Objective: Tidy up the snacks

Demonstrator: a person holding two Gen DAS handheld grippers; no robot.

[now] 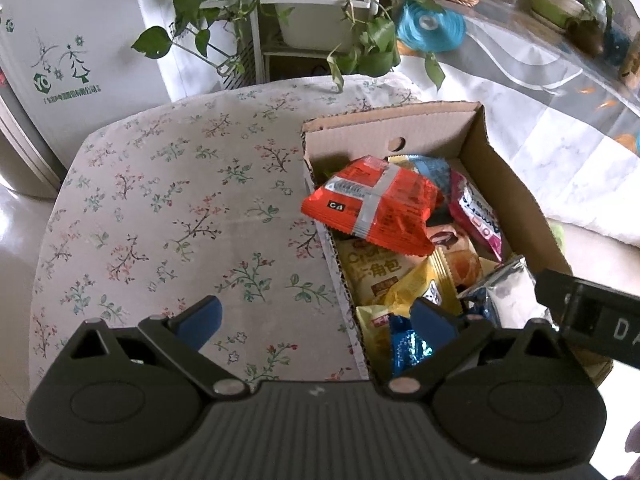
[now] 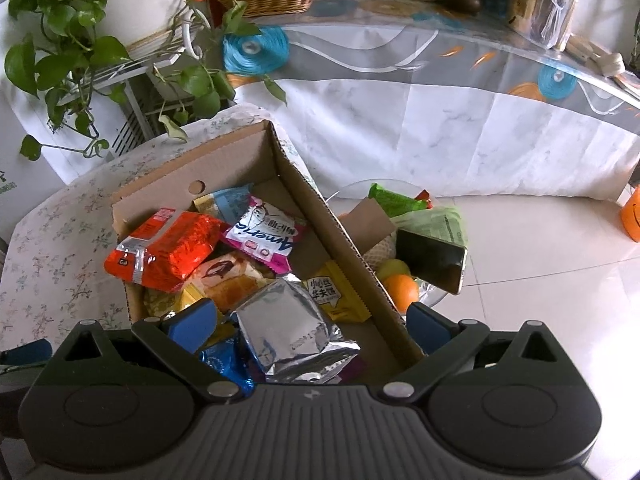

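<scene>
A cardboard box (image 1: 492,160) (image 2: 304,188) stands on a floral-cloth table (image 1: 168,208), full of snack packets. An orange packet (image 1: 376,204) (image 2: 164,252) lies on top at the box's left wall. A pink packet (image 2: 264,236), a silver packet (image 2: 288,328), yellow packets (image 1: 416,288) (image 2: 336,292) and a blue foil packet (image 1: 408,348) lie around it. My left gripper (image 1: 316,316) is open and empty over the box's near left edge. My right gripper (image 2: 312,324) is open, straddling the silver packet and the box's right wall. The right gripper's side shows in the left wrist view (image 1: 592,316).
A glass bowl (image 2: 432,296) right of the box holds an orange (image 2: 402,290), green packets and a phone (image 2: 432,260). A potted vine on a white rack (image 1: 316,12) and a glass-topped table (image 2: 440,60) with a basket stand behind. Tiled floor lies to the right.
</scene>
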